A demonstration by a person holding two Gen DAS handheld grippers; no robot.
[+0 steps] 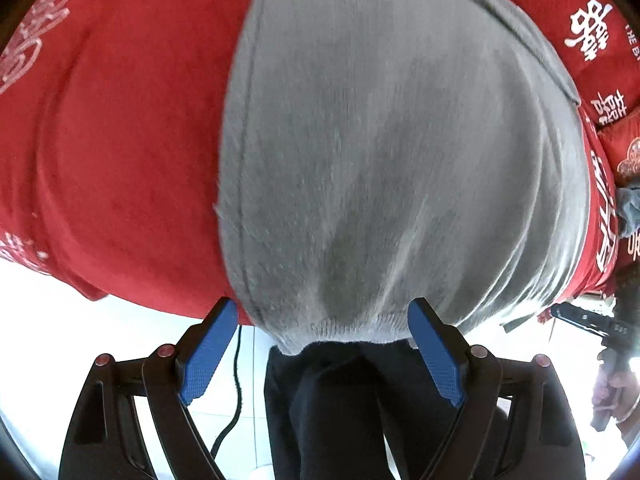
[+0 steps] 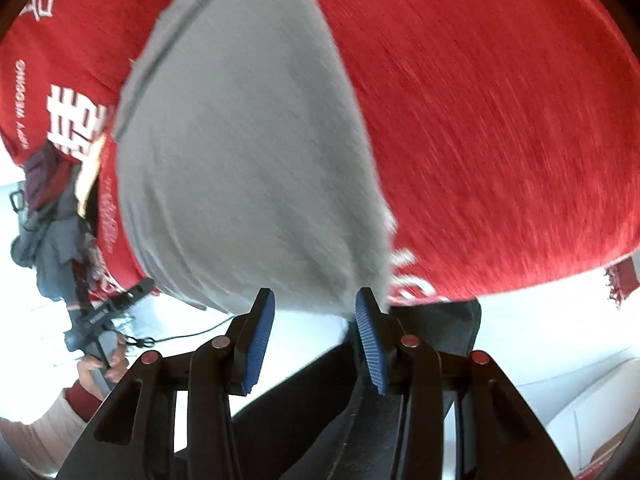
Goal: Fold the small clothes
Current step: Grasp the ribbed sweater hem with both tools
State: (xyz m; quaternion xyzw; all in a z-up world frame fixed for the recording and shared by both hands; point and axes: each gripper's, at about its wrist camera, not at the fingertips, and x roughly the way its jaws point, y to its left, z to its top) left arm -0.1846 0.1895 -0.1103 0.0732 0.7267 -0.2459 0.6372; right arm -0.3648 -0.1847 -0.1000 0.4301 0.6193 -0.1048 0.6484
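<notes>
Both tongs, left tongs (image 1: 324, 350) and right tongs (image 2: 316, 340), gape empty (nothing pinched) before the grey garment (image 1: 380, 160); likely next: pinch its near hem.

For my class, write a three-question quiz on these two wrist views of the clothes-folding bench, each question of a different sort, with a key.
1. True or false: the left tool is clamped shut on the grey garment.
2. Multiple choice: the grey garment lies on (A) a red cloth with white characters, (B) a bare wooden board, (C) a blue towel.
3. Fill in: the pads on the right tool are coloured ____.

Key
1. False. Its fingers stand apart at the garment's near hem, gripping nothing.
2. A, the red cloth.
3. Blue. That tool is open too, at the garment's near corner.
</notes>
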